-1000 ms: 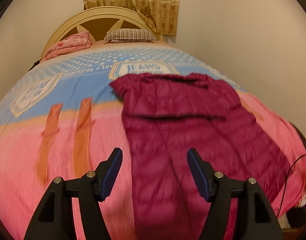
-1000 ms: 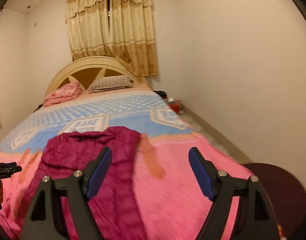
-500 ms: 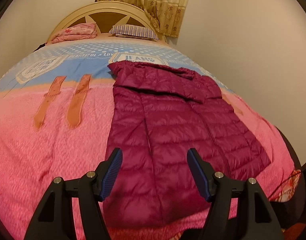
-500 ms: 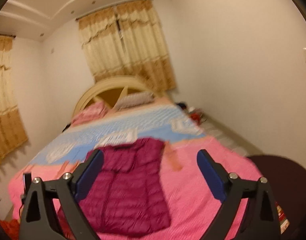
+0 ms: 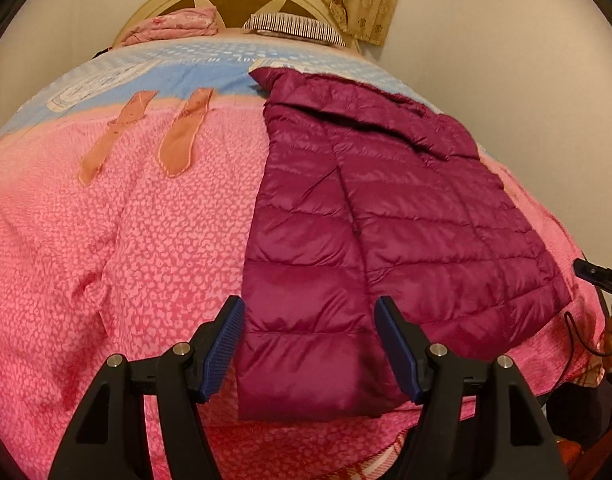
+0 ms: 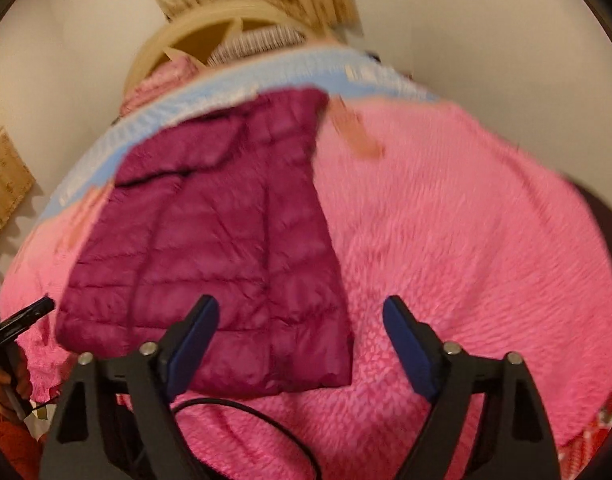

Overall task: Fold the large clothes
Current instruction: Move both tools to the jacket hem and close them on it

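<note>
Both tools empty: left tool (image 5: pixel 310 344) open over jacket (image 5: pixel 386 220); right tool (image 6: pixel 299 344) just narrowed.

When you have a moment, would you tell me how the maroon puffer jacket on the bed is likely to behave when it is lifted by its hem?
The jacket looks quilted and puffy, so probably light for its size. It lies limp on the bedspread, so it will likely droop from one corner. Its sheen suggests slippery fabric.

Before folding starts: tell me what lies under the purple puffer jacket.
The purple puffer jacket lies flat on the pink bedspread; its collar end reaches the blue band near the pillows. Anything between jacket and bedspread is covered and cannot be seen. No lump shows.
</note>
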